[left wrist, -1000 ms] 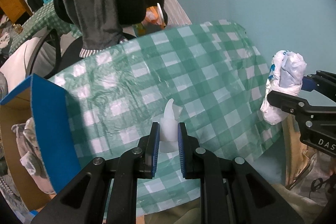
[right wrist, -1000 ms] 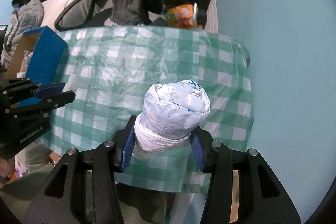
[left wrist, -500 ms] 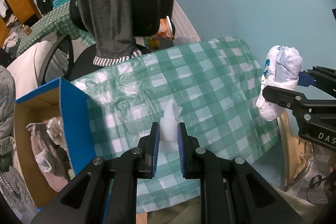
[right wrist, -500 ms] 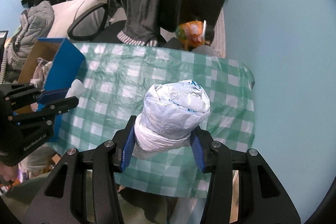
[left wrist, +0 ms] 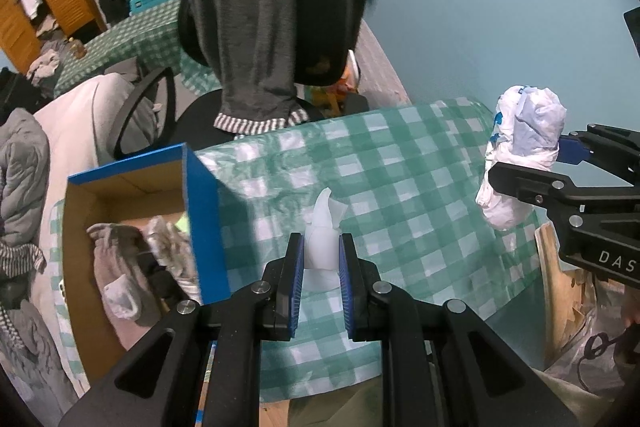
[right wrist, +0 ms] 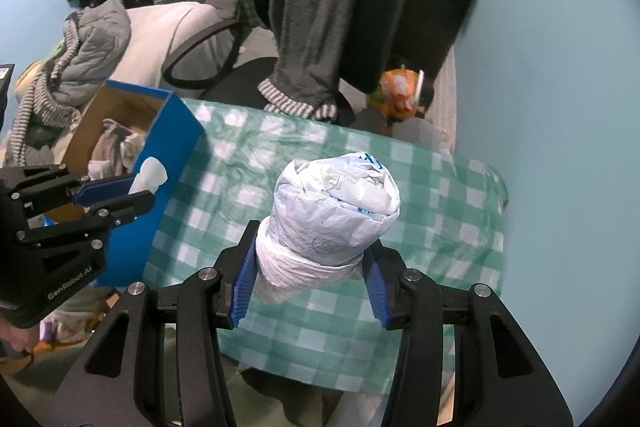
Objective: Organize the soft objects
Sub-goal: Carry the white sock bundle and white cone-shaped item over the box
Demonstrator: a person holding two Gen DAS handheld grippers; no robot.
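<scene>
My left gripper (left wrist: 320, 259) is shut on a small white translucent soft piece (left wrist: 325, 227) and holds it above the green checked tablecloth (left wrist: 400, 179), right of the blue cardboard box (left wrist: 206, 223). My right gripper (right wrist: 310, 283) is shut on a rolled white plastic bag bundle with blue print (right wrist: 334, 211), held above the table's right part. That bundle (left wrist: 524, 147) and the right gripper (left wrist: 560, 167) show at the right in the left wrist view. The left gripper (right wrist: 116, 195) with its white piece (right wrist: 150, 173) shows at the left in the right wrist view, beside the box (right wrist: 168, 155).
The box holds several crumpled soft cloths (left wrist: 120, 267). A black office chair (left wrist: 320, 27) with a grey garment (left wrist: 256, 27) draped over it stands behind the table. A light blue wall (left wrist: 480, 7) is at the right. Piled clothes (right wrist: 92, 43) lie at the left.
Both grippers have pulled back and up from the table with their loads still held. More of the box's inside and of the chair has come into view.
</scene>
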